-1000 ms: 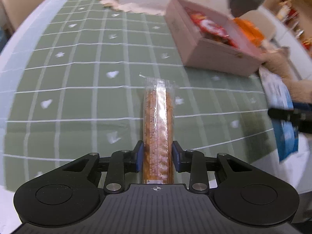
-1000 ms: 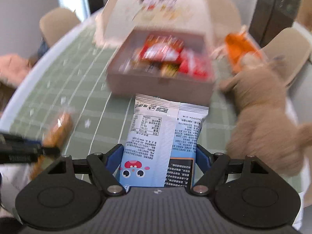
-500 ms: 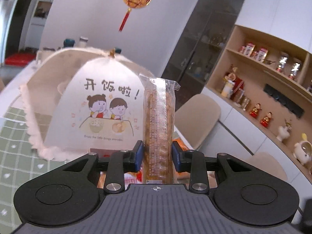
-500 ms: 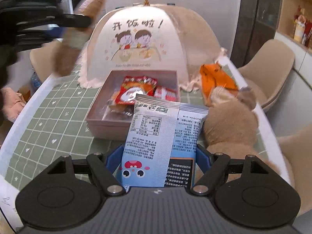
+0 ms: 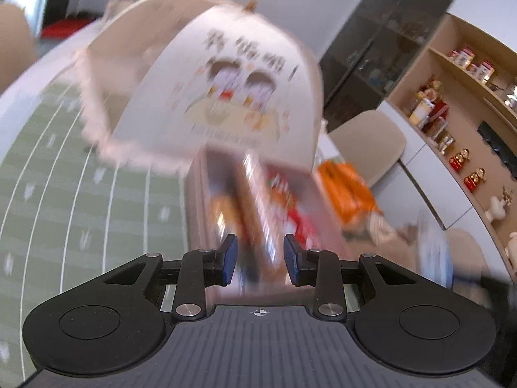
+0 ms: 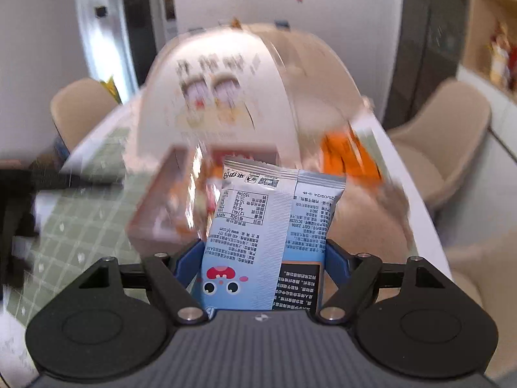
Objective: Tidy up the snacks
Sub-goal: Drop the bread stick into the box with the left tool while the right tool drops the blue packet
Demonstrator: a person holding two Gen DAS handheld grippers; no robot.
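Half a second ago your left view looked level at the food cover and the far wall; now it tips down over the box (image 5: 223,194), heavily blurred. The cracker pack (image 5: 258,223) stays between the blue pads, reaching out over the box's inside. Your right view has closed in too: the box (image 6: 155,216) now sits just ahead and left of the blue pouch (image 6: 258,242), and the left gripper shows only as a dark blur at the left edge of that view. The cover (image 5: 206,97) stands right behind the box, touching or overhanging its far wall, so there is little room beyond. Green cloth (image 5: 64,194) lies open to the left; an orange pack (image 5: 345,190) and a plush toy (image 6: 365,229) crowd the box's right side, near the table's edge. Your left gripper (image 5: 260,258) is narrowly set and grasping the cracker pack, though blur hides the pad contact. Your right gripper (image 6: 263,271) stands wide, its pads pressed on both sides of the pouch, holding it upright.
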